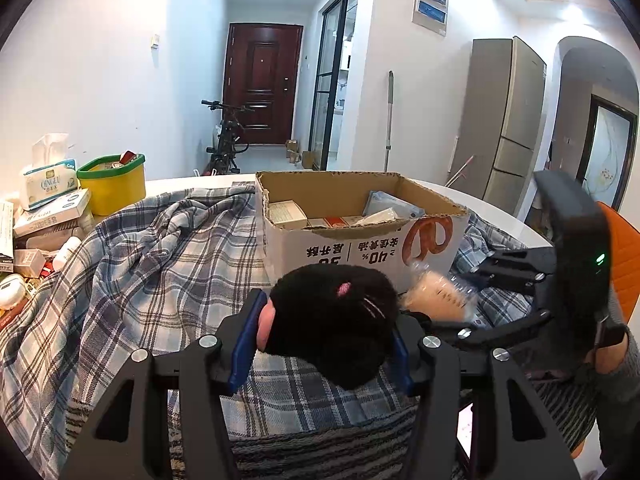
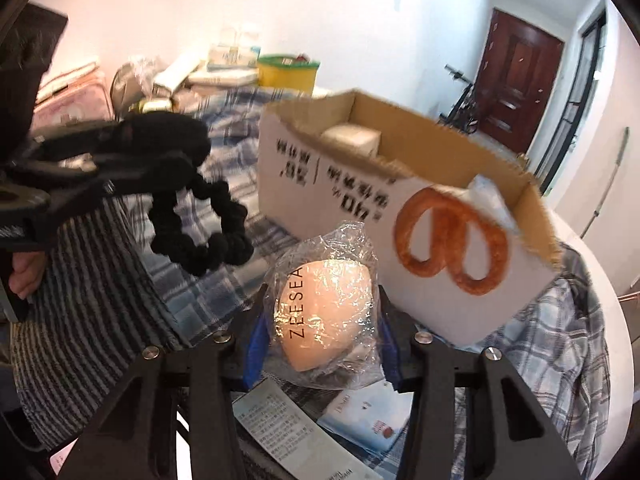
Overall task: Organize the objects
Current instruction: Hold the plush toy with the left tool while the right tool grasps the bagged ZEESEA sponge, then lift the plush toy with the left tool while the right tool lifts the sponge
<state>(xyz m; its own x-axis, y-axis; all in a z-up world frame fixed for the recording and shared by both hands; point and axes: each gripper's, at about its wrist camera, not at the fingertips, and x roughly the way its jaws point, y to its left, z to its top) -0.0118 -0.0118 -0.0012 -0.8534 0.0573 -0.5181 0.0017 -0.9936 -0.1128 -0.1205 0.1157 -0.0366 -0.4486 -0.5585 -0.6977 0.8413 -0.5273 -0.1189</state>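
My left gripper point(image 1: 326, 320) is shut on a black plush cat toy point(image 1: 336, 312) with a pink ear and white whiskers, held just in front of the cardboard box point(image 1: 320, 248). In the right wrist view the toy point(image 2: 172, 136) shows at the left, its knotted black tail point(image 2: 208, 236) dangling. My right gripper point(image 2: 322, 300) is shut on a peach makeup sponge in crinkled clear wrap point(image 2: 320, 300), blue pads against both sides, close to the white front wall of the box point(image 2: 304, 184). The left wrist view shows that sponge point(image 1: 436, 296) blurred at the right. Small cartons lie inside the box.
A blue plaid cloth point(image 1: 160, 260) covers the round white table point(image 2: 600, 280). At the far left stand a yellow tub with a green rim point(image 1: 114, 188), a tissue pack point(image 1: 48, 180) and a heap of small boxes. A leaflet and a white packet point(image 2: 360, 412) lie under the right gripper.
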